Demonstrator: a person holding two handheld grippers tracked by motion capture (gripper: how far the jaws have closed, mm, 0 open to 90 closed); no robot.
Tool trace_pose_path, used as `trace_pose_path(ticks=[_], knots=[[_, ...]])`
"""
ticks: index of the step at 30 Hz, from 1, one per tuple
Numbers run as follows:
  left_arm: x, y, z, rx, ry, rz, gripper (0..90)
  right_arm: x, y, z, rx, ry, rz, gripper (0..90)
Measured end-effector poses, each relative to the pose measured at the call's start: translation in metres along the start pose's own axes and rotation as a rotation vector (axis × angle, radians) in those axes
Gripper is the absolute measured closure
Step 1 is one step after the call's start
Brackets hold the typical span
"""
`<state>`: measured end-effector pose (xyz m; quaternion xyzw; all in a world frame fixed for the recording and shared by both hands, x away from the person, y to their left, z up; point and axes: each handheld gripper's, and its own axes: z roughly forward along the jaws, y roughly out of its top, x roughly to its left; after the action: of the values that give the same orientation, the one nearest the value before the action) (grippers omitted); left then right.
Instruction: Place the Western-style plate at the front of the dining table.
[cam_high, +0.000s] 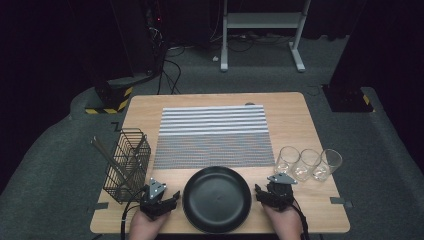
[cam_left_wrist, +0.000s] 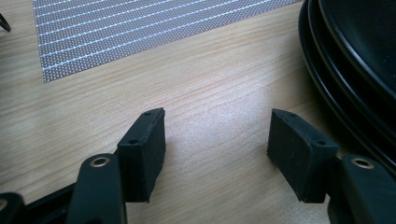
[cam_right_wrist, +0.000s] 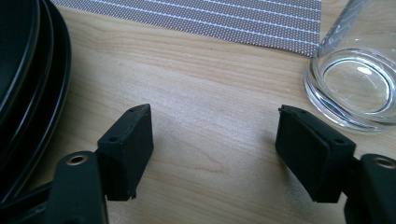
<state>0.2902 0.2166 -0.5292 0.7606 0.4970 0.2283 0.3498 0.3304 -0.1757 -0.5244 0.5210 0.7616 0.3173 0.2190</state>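
High view: the table (cam_high: 292, 107) spreads before me, with the striped mat (cam_high: 214, 136) across its middle, and just in front of the mat's near edge sit the black plates (cam_high: 216, 199), stacked, between my two claws. At the left stands the wire basket (cam_high: 127, 163), upright, with utensils leaning out of it; at the right three glasses (cam_high: 308, 163) stand in a touching row just off the mat's corner. My left claw (cam_high: 170, 197) rests low on the wood just left of the plates, its jaws spread wide and gripping nothing; the left gripper view shows bare wood between my pads (cam_left_wrist: 142, 151), the plates' rim (cam_left_wrist: 348, 70) just beside the right-hand pad but apart from it, and the mat's corner (cam_left_wrist: 140, 28) farther ahead. My right claw (cam_high: 260, 195) lies just right of the plates, released too, nothing between its jaws; in the right gripper view the plates' edges (cam_right_wrist: 37, 74) curve past the left-hand pad (cam_right_wrist: 128, 149), and the nearest glass (cam_right_wrist: 357, 81) stands upright just ahead of the right-hand one, not touching it.
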Motion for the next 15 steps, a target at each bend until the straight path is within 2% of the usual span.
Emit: trace_pose_path(ticks=[3, 8, 11, 15], knots=[[0.000, 0.000, 0.000, 0.001, 0.001, 0.002, 36.9, -0.002, 0.002, -0.002, 0.007, 0.025, 0.006, 32.3], [0.000, 0.000, 0.000, 0.001, 0.000, 0.002, 36.8, -0.004, 0.004, -0.006, 0.012, 0.038, -0.001, 35.8], [0.000, 0.000, 0.000, 0.001, 0.000, 0.002, 36.8, -0.001, 0.010, -0.014, -0.011, 0.030, -0.034, 37.4], [0.000, 0.000, 0.000, 0.001, 0.000, 0.002, 36.8, 0.002, 0.015, -0.017, -0.022, 0.035, -0.051, 39.4]])
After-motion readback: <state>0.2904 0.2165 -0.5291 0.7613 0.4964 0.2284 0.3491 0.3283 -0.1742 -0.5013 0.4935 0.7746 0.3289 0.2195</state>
